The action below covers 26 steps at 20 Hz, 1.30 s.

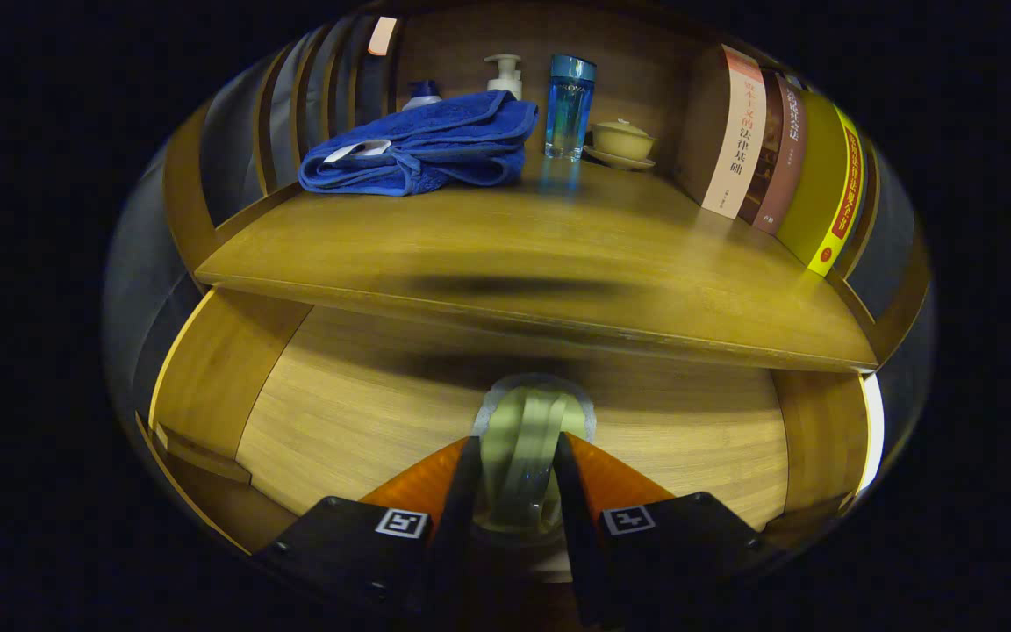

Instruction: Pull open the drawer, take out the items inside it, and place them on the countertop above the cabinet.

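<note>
Gripper (516, 456) clamped on glass jar (523, 439), both fingers pressing its sides, over open drawer (365, 404). Countertop (558, 263) beyond: blue towel (422, 145), two pump bottles behind it, blue bottle (570, 105), lidded cup (621, 140), books (777, 149).

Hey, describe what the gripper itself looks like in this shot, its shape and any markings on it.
The gripper has two fingers that taper to wedge-shaped tips, set on wider, blocky black bases. Each base carries a small square black-and-white fiducial marker on its top face, one per finger. A few small screws dot the left base. No cables or sleeve are visible.
</note>
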Available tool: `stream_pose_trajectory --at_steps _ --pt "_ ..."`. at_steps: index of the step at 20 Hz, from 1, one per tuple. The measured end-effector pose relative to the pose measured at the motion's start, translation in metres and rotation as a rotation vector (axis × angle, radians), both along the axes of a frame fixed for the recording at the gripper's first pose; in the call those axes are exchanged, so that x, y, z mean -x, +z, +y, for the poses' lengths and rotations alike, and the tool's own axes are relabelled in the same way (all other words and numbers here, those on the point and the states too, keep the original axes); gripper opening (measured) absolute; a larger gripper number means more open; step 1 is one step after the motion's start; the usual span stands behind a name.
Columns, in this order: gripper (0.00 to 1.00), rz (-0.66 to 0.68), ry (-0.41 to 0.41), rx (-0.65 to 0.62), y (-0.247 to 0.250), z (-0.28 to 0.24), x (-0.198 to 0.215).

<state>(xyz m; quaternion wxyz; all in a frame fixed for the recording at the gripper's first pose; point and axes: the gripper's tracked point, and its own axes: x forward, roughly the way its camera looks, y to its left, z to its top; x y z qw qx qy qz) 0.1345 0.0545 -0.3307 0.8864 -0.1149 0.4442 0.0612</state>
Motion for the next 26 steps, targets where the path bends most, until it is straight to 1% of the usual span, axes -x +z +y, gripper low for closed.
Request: stream_pose_trajectory --at_steps 2,3,5,9,14,16,18,20,22,26 --pt "0.35 -0.024 -0.036 -0.01 0.003 -0.006 -0.004" --pt "0.27 -0.03 -0.044 -0.021 0.005 -0.005 -0.004" --pt "0.24 -0.043 -0.055 -0.018 0.011 -0.009 -0.002" --pt "0.23 -0.132 -0.035 -0.041 0.049 -0.005 0.001" --pt "0.23 -0.222 0.032 -0.049 0.099 0.007 0.01" --pt "0.23 -0.219 0.038 -0.068 0.106 0.012 0.019" --pt "0.23 -0.246 0.041 -0.095 0.121 0.018 0.021" --pt "0.23 -0.286 0.052 -0.106 0.14 0.022 0.015" --pt "0.23 -0.324 0.064 -0.107 0.16 0.028 0.0" --pt "0.23 -0.382 0.066 -0.06 0.186 0.035 -0.057"
